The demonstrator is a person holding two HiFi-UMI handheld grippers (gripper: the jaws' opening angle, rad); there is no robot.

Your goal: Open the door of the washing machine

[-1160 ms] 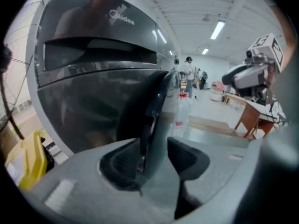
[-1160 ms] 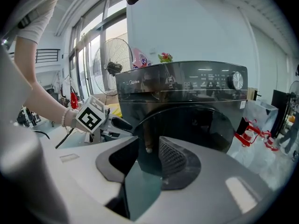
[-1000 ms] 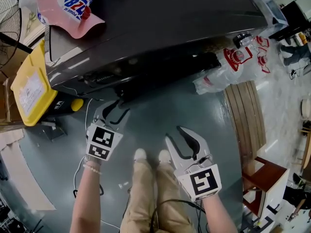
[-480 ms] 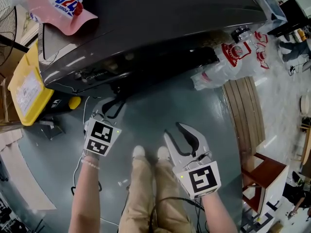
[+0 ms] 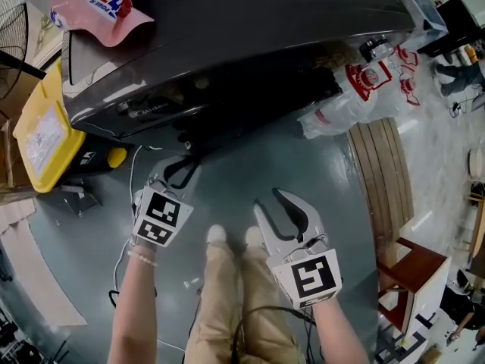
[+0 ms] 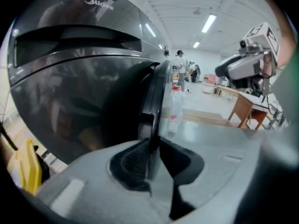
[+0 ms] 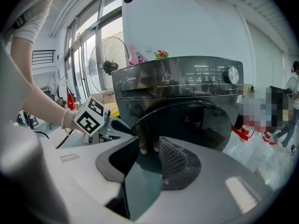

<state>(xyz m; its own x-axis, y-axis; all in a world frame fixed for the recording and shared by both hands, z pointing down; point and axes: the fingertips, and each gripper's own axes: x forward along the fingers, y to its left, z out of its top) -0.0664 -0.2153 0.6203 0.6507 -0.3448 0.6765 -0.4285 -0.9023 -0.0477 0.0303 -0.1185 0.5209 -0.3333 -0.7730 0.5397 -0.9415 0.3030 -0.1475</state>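
Closing over the last second, fingers [image 6: 132,161] of the left gripper [image 5: 182,169] now pinch the door [image 6: 152,99] rim on the washing machine [image 5: 227,36] front, the right gripper [image 5: 269,201] idle with fingers spread; grasp looks made, an outward pull seems next.

Washer [image 5: 227,29] blocks front; floor [image 5: 303,165] free to R

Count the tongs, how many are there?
2. The left tongs have just been closing on the edge of the washing machine door; the right tongs hang open above the floor. None seem hidden.
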